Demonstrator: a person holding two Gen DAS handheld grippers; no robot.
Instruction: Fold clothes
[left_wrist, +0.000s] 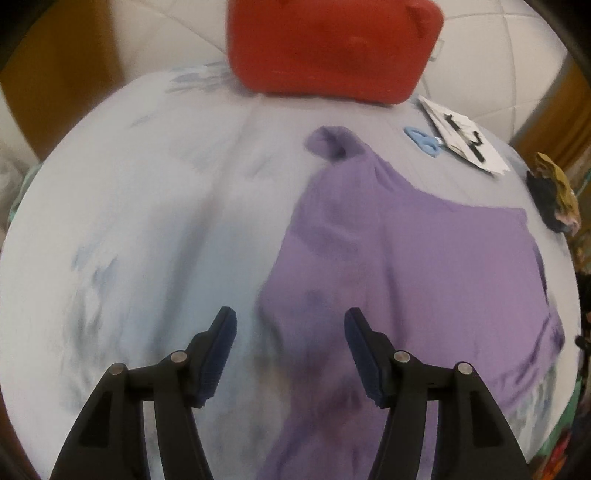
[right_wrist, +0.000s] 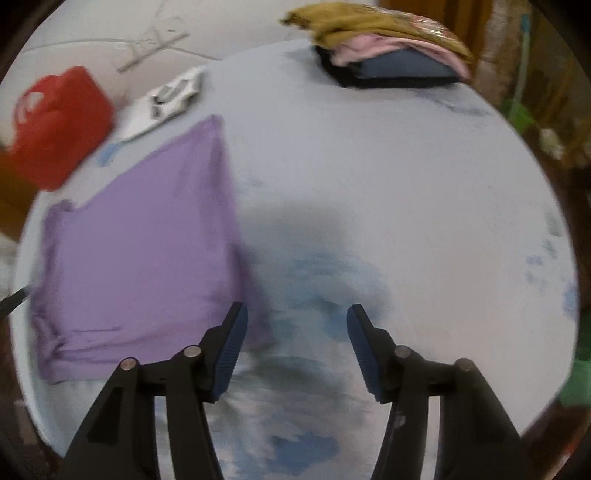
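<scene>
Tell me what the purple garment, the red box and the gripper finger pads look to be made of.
Purple garment: soft matte knit fabric, likely cotton jersey; it drapes and wrinkles.
Red box: looks like matte moulded plastic, with rounded edges; blur leaves it open.
Finger pads: blue, finely ribbed, probably rubber or printed plastic, on black hard plastic fingers.

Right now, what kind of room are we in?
Probably a bedroom: the purple shirt lies on a pale blue bedsheet, with a padded white headboard behind a red plush cushion. A stack of folded clothes waits at the sheet's far edge.
</scene>
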